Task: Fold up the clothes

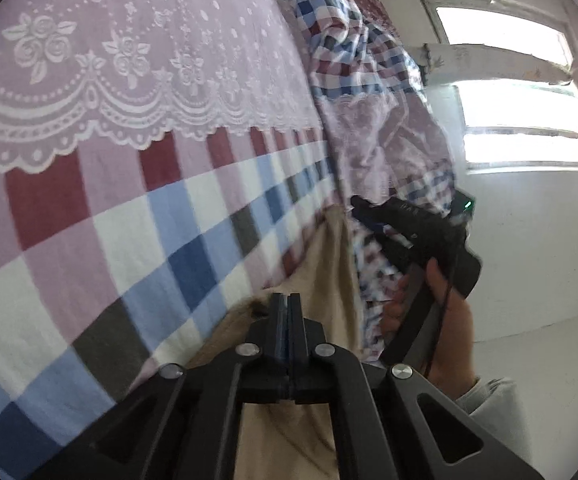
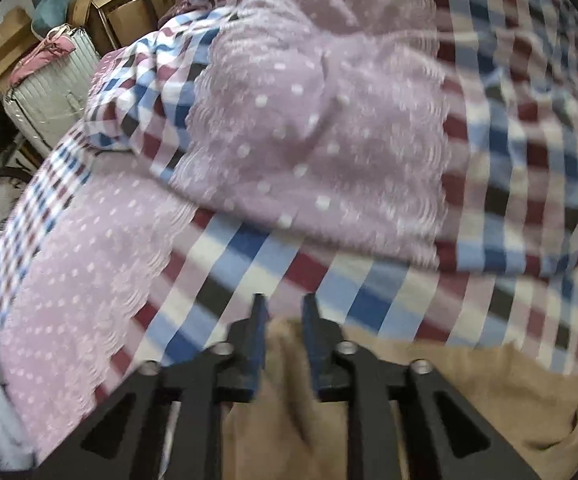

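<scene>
Left gripper (image 1: pixel 288 312): I see jaws closed on the tan garment (image 1: pixel 329 264).
Right gripper (image 2: pixel 283 320): jaws apart, garment between.
Progress: I cannot tell; folds hidden.

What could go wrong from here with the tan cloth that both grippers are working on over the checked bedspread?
1. The left gripper looks shut on the tan cloth near an edge, so a pull could slip it free.
2. The right gripper is open astride a ridge of that cloth; closing might also catch the checked bedspread underneath.
3. The right-wrist view is blurred, so a fast move may land off target.
</scene>
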Demonstrator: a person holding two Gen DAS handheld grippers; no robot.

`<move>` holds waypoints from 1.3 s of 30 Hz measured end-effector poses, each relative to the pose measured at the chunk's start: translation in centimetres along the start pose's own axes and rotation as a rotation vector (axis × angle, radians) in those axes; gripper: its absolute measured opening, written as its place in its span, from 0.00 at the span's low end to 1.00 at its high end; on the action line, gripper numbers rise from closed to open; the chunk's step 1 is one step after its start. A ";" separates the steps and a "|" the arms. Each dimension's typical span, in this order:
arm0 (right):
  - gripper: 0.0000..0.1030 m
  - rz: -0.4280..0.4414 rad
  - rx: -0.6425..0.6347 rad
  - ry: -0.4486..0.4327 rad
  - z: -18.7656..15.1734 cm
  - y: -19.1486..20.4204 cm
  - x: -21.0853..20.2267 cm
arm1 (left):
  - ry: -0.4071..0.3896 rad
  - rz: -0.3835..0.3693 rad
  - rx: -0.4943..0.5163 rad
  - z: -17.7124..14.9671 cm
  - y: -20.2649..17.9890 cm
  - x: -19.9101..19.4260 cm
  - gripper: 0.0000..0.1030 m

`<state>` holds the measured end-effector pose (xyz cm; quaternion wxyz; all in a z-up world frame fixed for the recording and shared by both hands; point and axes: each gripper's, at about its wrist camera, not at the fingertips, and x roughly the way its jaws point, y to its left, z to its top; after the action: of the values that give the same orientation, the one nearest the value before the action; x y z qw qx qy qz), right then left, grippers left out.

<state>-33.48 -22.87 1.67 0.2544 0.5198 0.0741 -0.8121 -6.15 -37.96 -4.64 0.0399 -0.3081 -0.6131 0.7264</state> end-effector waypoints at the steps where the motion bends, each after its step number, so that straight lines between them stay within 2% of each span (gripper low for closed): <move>1: 0.35 0.001 -0.009 -0.002 -0.3 0.0 -0.3 | 0.003 -0.009 0.001 0.1 -0.1 0.0 0.00; 3: 0.37 -0.005 -0.048 -0.009 -0.8 0.3 -0.7 | 0.020 -0.017 0.006 0.3 -0.2 0.2 0.08; 5: 0.37 -0.033 -0.078 0.005 -1.1 1.3 0.0 | 0.038 -0.017 0.021 0.5 -0.6 0.8 0.23; 7: 0.37 -0.072 -0.108 0.030 -1.3 2.8 1.5 | 0.047 0.000 0.045 0.5 -1.1 1.1 0.23; 9: 0.35 -0.098 -0.139 0.045 -1.7 3.1 1.9 | 0.047 0.024 0.065 0.4 -1.2 1.4 0.21; 11: 0.07 -0.132 -0.189 0.066 -2.0 3.9 2.8 | 0.043 0.037 0.073 0.2 -1.1 1.4 0.00; 14: 0.04 -0.187 -0.219 -0.006 -1.4 4.4 1.8 | -0.007 0.054 0.094 0.1 -1.1 0.7 0.00; 16: 0.04 -0.198 -0.183 -0.064 -0.5 3.8 0.7 | -0.041 0.076 0.109 0.2 -1.1 0.1 0.00; 21: 0.07 -0.220 -0.121 -0.087 -0.1 2.6 0.4 | -0.041 0.104 0.117 0.4 -0.7 0.3 0.00; 24: 0.20 -0.211 -0.080 -0.123 -0.4 2.1 -0.4 | -0.029 0.107 0.117 0.5 -0.7 0.5 0.00; 25: 0.28 -0.208 -0.066 -0.135 -0.6 2.0 -0.7 | -0.025 0.106 0.112 0.6 -0.6 0.5 0.00; 31: 0.34 -0.081 -0.023 -0.239 -3.3 1.1 -6.8 | -0.015 0.098 0.104 0.5 -0.7 0.1 0.00; 33: 0.38 -0.044 0.007 -0.285 -5.2 0.2 -9.9 | -0.009 0.094 0.111 0.5 -0.9 -0.1 0.04; 34: 0.41 -0.038 0.016 -0.312 -6.6 -0.4 -11.9 | -0.006 0.092 0.114 0.5 -1.0 -0.2 0.10; 36: 0.41 -0.044 0.021 -0.346 -9.0 -1.8 -15.4 | -0.016 0.075 0.124 0.6 -1.4 -0.6 0.26; 38: 0.42 -0.067 0.022 -0.378 -13.0 -3.0 -19.6 | -0.043 0.050 0.141 0.6 -2.0 -1.4 0.50; 39: 0.43 -0.074 0.026 -0.391 -15.2 -3.7 -21.5 | -0.055 0.039 0.150 0.6 -2.3 -1.7 0.55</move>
<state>-15.96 -6.67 13.30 0.2273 0.3522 0.0317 -0.9073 -5.80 -38.65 -1.77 0.0320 -0.2960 -0.5519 0.7789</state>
